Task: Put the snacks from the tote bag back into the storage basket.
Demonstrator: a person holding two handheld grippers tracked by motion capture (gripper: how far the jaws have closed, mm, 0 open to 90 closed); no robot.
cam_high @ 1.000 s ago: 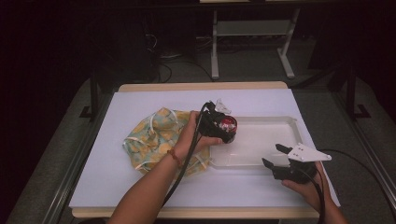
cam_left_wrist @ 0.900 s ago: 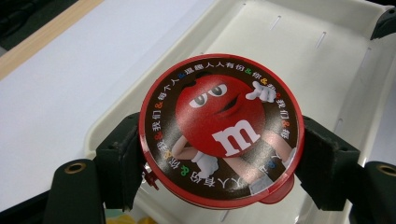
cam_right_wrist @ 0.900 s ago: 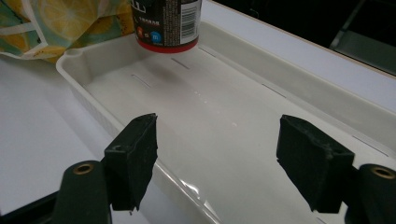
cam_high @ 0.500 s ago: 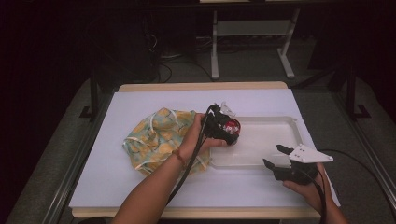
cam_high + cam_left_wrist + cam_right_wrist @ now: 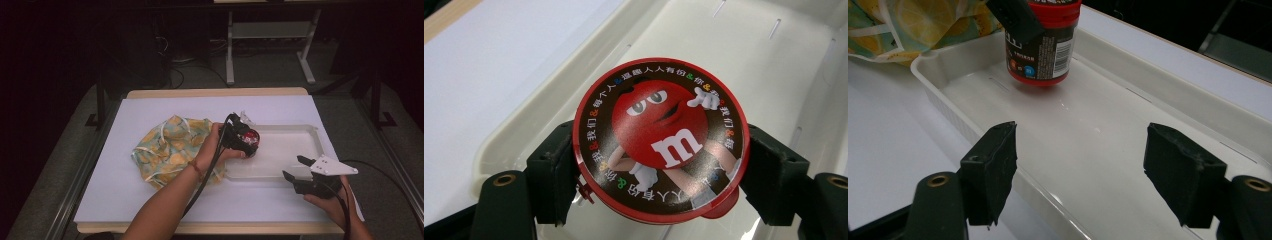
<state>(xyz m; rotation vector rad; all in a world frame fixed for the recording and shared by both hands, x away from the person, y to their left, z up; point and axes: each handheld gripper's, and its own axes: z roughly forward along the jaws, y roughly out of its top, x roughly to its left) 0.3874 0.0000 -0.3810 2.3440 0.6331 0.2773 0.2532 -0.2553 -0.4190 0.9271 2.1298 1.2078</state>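
High view: left gripper point(image 5: 248, 144) sits over the left end of the white tray point(image 5: 310, 131), clamped on a red candy tub point(image 5: 250, 138), w/ the hand wrapped round the gripper body from the left. Left gripper view confirms: 2 black pads point(image 5: 555, 165) press opposite sides of the tub point(image 5: 661, 137) just under its round red lid, lid face toward the cam, tray floor point(image 5: 734, 45) behind it. Right gripper view: tub point(image 5: 1043, 42) upright, base just above or barely on the tray floor point(image 5: 1088, 130) near the tray's left end, can't tell contact for sure; a black pad of the left gripper point(image 5: 1013, 15) crosses its upper side. Right gripper point(image 5: 296, 169) is at the tray's near-right edge, jaws spread wide w/ nothing between them, aimed across the tray toward the tub; its 2 pads point(image 5: 993, 160) well apart in its own view. Yellow-green patterned cloth bag point(image 5: 170, 147) lies crumpled on the white table cover point(image 5: 150, 107), left of the tray, touching the tray's left corner and partly under the left forearm. Tub and right gripper well apart.
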